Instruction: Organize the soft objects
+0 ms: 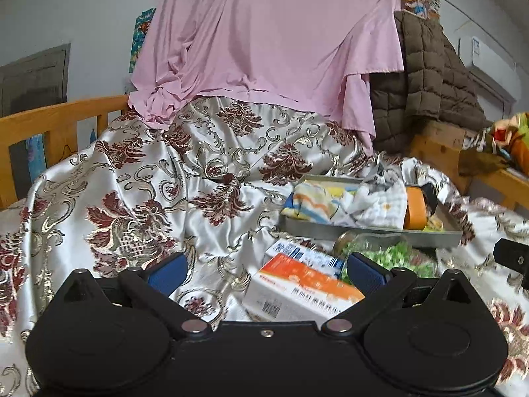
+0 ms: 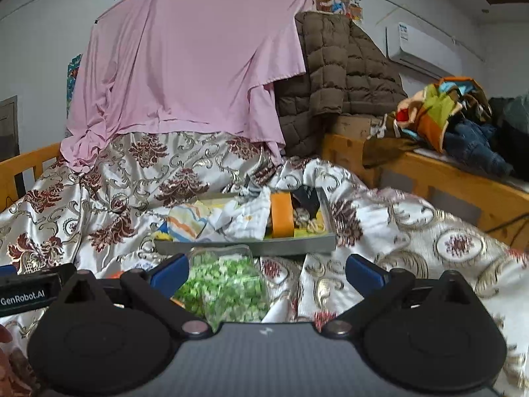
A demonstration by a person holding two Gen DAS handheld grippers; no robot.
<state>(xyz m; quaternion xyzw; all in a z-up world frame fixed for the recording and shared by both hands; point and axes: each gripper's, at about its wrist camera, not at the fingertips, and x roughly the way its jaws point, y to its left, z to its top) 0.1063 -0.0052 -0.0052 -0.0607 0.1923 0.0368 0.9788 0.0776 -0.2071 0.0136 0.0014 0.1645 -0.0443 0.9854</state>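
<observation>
Ahead — boxes (image 1: pixel 307 284), bag (image 2: pixel 228 284) before tray (image 2: pixel 244 248).

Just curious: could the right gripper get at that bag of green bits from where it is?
Probably yes: the right gripper is open, and the bag of green bits lies on the bedspread right between its fingers, uncovered.
</observation>
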